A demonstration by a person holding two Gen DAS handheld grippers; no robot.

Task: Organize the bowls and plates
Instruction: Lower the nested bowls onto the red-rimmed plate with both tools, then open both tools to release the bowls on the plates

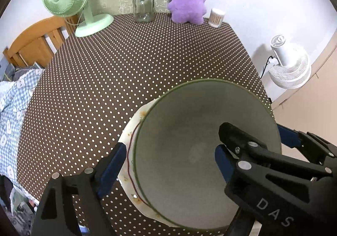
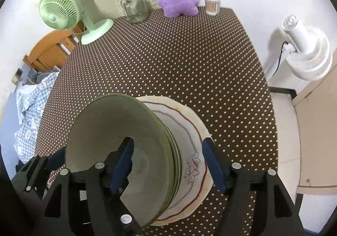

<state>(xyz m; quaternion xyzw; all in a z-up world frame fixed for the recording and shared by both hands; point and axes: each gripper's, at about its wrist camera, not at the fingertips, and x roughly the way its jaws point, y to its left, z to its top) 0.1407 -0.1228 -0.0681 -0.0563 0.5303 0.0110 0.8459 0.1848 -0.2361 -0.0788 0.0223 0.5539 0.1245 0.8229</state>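
Fig.: Bowl stack [image 2: 118,151] sitting on the floral plate [image 2: 193,164] at the near edge of the table [image 1: 147,67], both grippers straddling its rim.

L gripper [image 1: 168,158]: jaws wide apart, one finger inside the top bowl, the other outside by the plate's edge; neither pad looks to be pressing, so nothing is held.

R gripper [image 2: 168,162]: jaws also wide apart, left finger inside the bowl, right finger out over the plate; nothing held.

Technique (judgement): the stack appears placed, w/ nested green rims showing at its right side. If regripping, close on one wall only, pads flat on inner and outer faces, approx. square to the rim; a skewed pinch risks tipping the stack off the plate. If releasing, back each finger straight up and out w/o dragging the rim. Plate is near the table edge, so avoid pushing it toward the camera.
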